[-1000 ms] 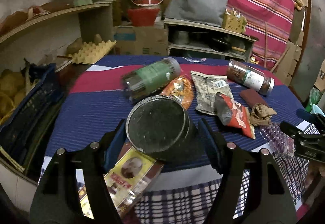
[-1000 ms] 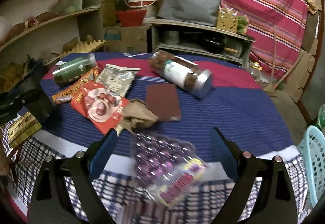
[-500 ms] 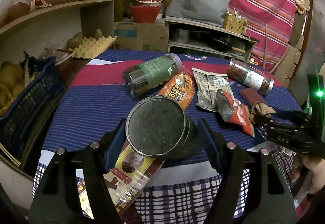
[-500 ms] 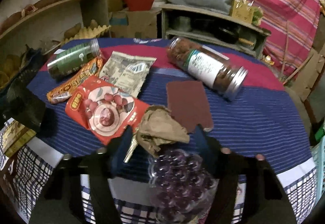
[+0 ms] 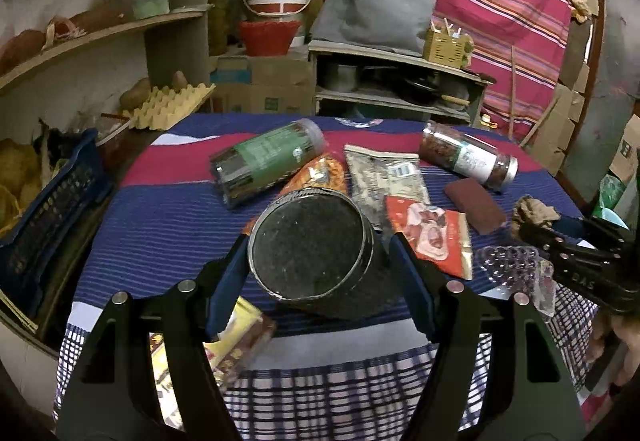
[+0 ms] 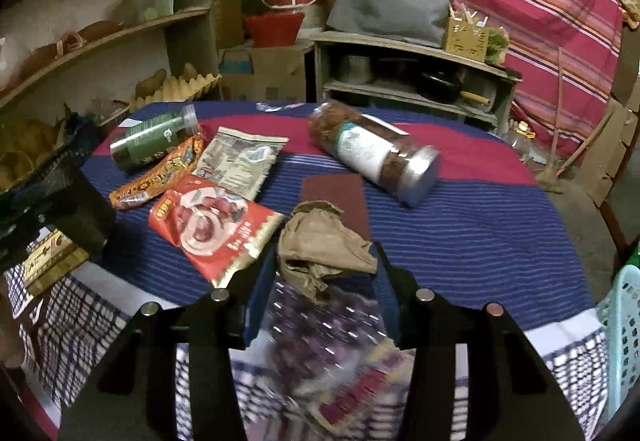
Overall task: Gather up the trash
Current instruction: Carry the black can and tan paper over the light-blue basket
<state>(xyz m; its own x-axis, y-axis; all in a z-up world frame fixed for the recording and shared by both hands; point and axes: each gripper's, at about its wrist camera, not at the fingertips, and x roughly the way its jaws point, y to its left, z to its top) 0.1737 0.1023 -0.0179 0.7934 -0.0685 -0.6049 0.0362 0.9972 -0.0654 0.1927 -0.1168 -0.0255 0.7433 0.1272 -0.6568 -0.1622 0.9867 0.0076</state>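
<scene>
At the centre of the left wrist view, the left gripper (image 5: 318,261) clamps a dark round tin can (image 5: 310,245). At the lower middle of the right wrist view, the right gripper (image 6: 322,277) is closing around a crumpled brown paper scrap (image 6: 320,245) on the striped counter (image 6: 480,233).

On the table (image 6: 480,241) in front of you, the labelled jar (image 6: 372,153) lies on its side at the back right, and the second jar (image 6: 154,141) lies at the back left. Between them two flat packets (image 6: 240,157) lie side by side. Nearer to you is the snack packet (image 6: 212,229), and to its right the crumpled paper (image 6: 320,249), partly over a flat pad (image 6: 336,193). Under the paper, it seems, lies a plastic blister tray (image 6: 328,329). The basket (image 6: 624,321) stands beyond the table's right edge.
</scene>
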